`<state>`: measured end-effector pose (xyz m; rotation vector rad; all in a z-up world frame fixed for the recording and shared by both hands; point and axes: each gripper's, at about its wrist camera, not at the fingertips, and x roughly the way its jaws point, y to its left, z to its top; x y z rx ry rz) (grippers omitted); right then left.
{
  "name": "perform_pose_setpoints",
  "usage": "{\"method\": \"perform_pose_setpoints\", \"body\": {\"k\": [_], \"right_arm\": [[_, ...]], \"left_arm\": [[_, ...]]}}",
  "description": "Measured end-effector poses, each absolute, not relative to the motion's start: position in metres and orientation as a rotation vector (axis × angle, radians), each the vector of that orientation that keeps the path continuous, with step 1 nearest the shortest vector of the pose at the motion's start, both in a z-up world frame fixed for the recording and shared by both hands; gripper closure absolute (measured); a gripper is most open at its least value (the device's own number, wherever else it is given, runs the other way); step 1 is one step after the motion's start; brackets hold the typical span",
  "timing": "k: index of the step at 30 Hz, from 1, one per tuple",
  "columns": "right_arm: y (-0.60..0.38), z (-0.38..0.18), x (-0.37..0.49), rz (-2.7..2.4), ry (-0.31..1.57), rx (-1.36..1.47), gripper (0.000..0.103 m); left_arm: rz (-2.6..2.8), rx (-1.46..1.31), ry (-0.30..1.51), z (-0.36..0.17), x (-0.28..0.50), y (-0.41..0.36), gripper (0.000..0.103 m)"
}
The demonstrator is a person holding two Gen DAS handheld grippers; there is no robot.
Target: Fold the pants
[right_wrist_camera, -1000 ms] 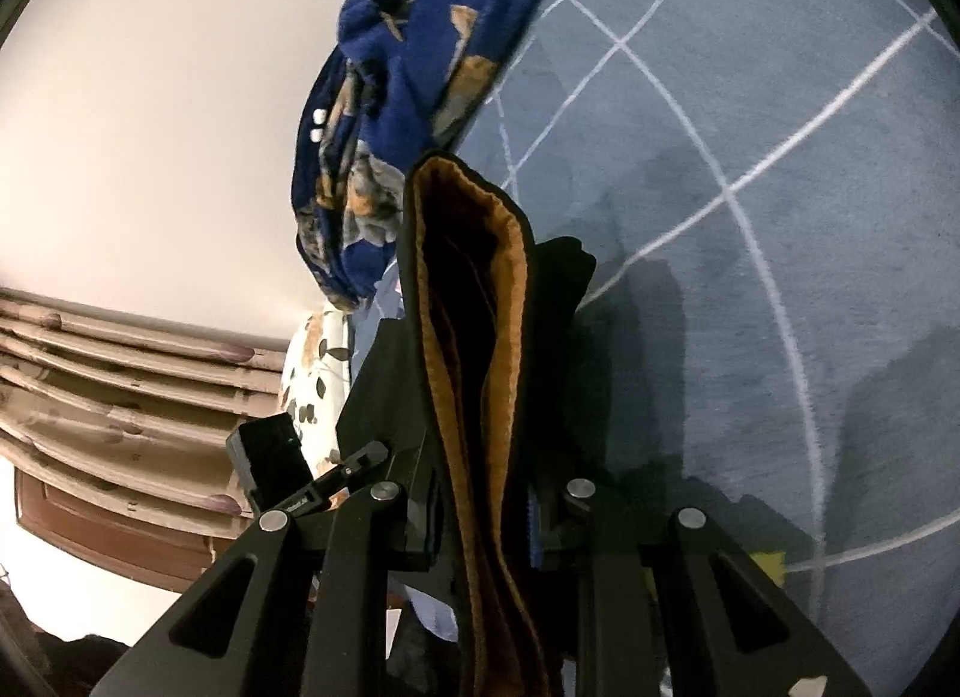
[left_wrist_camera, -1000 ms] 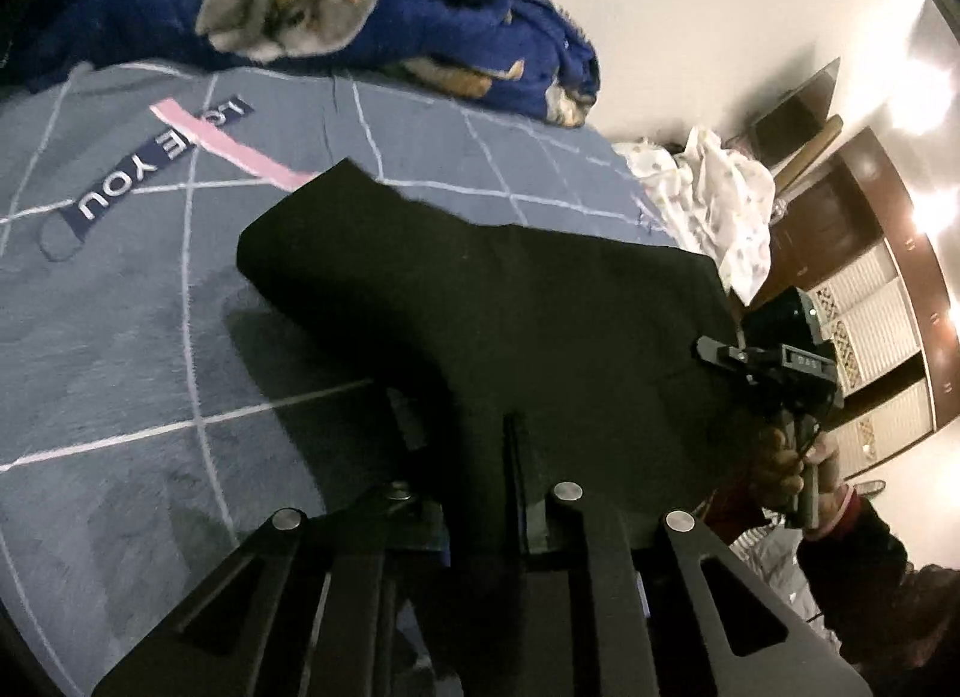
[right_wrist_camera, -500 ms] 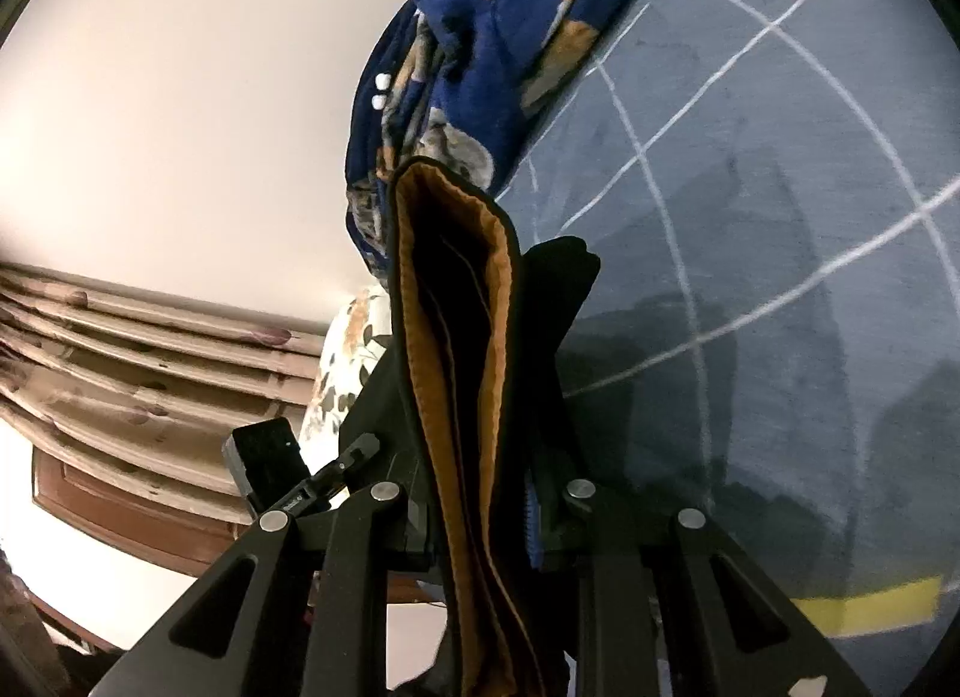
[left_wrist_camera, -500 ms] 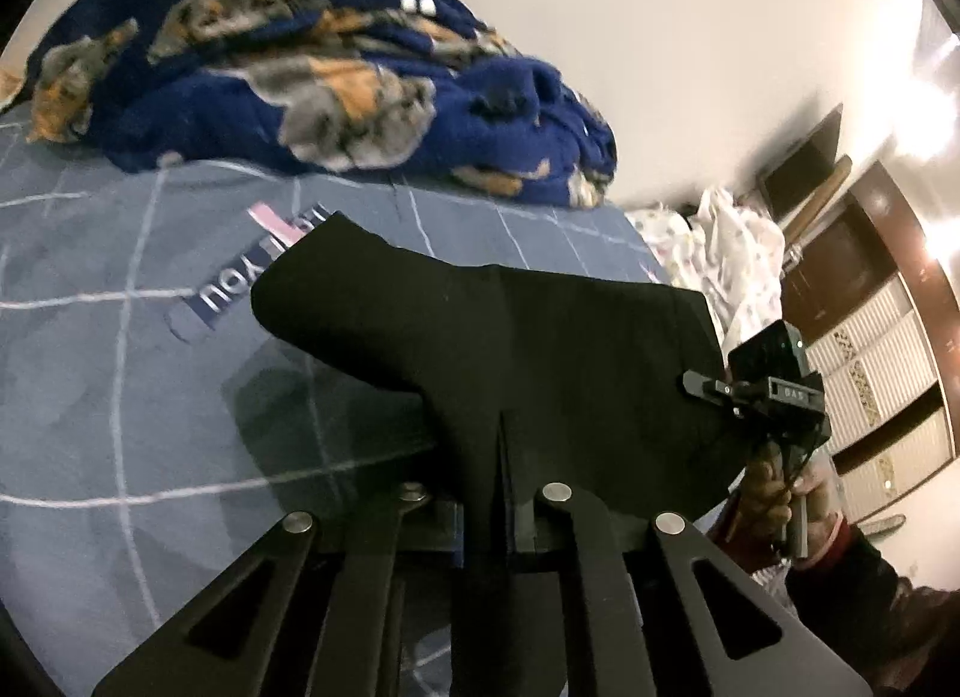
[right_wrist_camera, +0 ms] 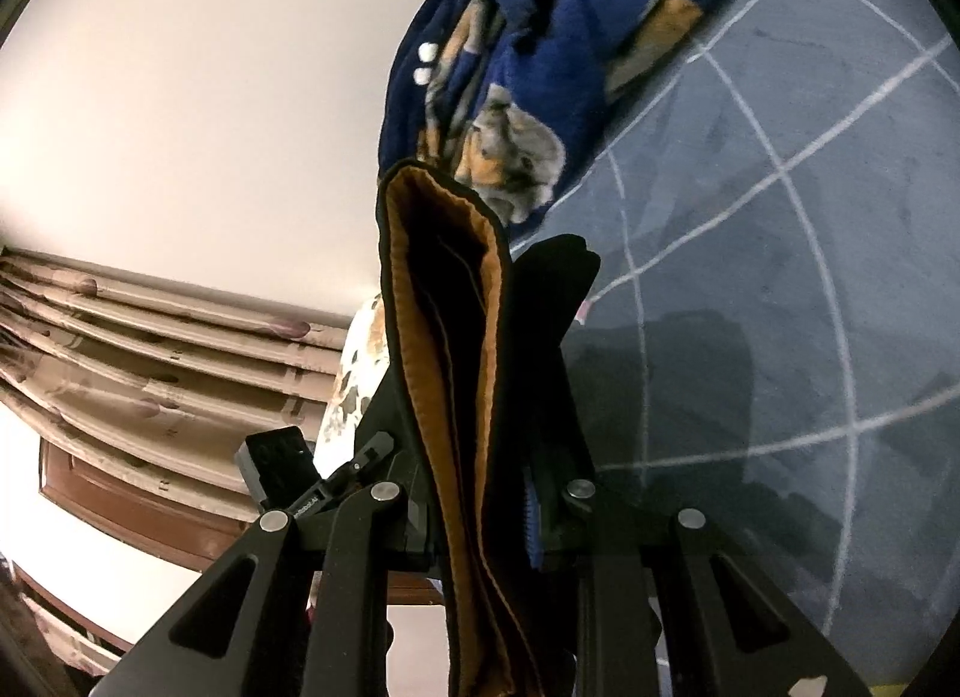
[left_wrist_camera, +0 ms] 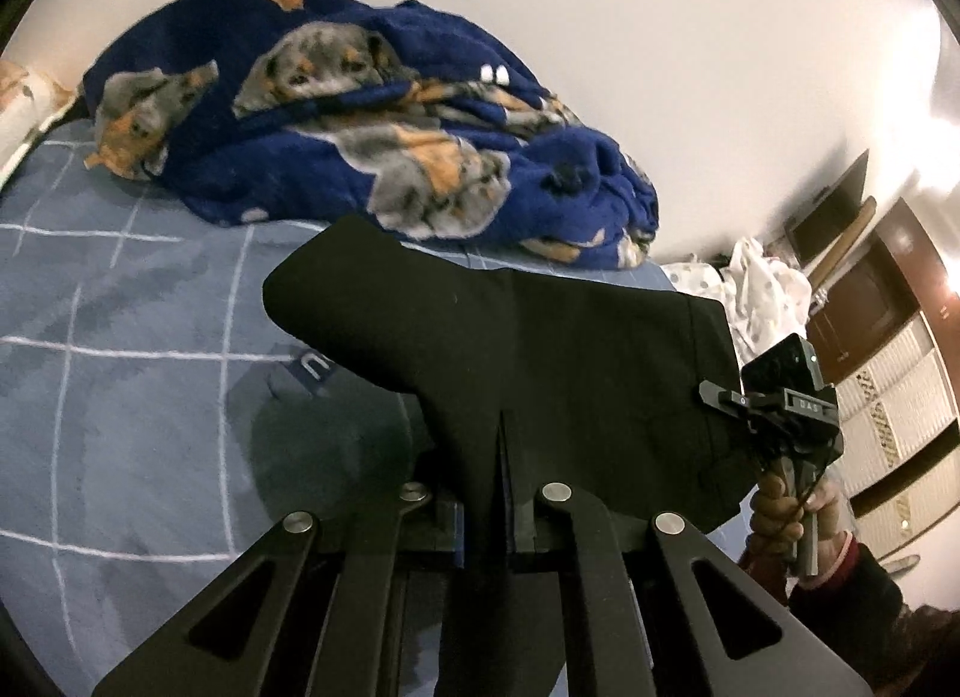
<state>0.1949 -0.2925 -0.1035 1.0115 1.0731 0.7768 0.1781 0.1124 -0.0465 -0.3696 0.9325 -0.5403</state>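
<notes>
Black pants [left_wrist_camera: 540, 349] hang lifted above the blue bed cover [left_wrist_camera: 120, 373], stretched between both grippers. My left gripper [left_wrist_camera: 501, 517] is shut on one edge of the fabric, which rises out of its fingers. In the same view the right gripper's body [left_wrist_camera: 780, 415] holds the far side of the pants, with a hand [left_wrist_camera: 780, 511] under it. In the right wrist view my right gripper [right_wrist_camera: 480, 517] is shut on the pants' waistband [right_wrist_camera: 444, 301], whose orange lining shows. The left gripper's body [right_wrist_camera: 288, 469] appears beyond it.
A crumpled blue blanket with dog prints [left_wrist_camera: 360, 132] lies at the head of the bed. White spotted cloth [left_wrist_camera: 750, 289] sits at the bed's right edge, beside dark wooden shelving [left_wrist_camera: 888, 337]. Curtains [right_wrist_camera: 150, 337] hang on the other side.
Both grippers have carried the pants up and toward the blanket. The pink "love you" lettering on the cover has slid under the pants and nearly out of sight.
</notes>
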Motion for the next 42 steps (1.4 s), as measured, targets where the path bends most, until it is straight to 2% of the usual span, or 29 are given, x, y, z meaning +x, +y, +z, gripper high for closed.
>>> {"method": "perform_pose_setpoints", "body": {"k": [15,30,42], "right_arm": [[-0.240,-0.101,0.257,0.826,1.078,1.021,0.082],[-0.187,-0.129,0.311,0.850,1.114,1.041,0.082],[-0.182,-0.153,0.328,0.840,1.132,1.060,0.083]], "left_arm": [[-0.453,-0.354,0.893,-0.044,0.217,0.147,0.095],[-0.347,-0.250,0.874,-0.061,0.259,0.171,0.095],[-0.297,-0.212,0.880,-0.077,0.278,0.181,0.095]]}}
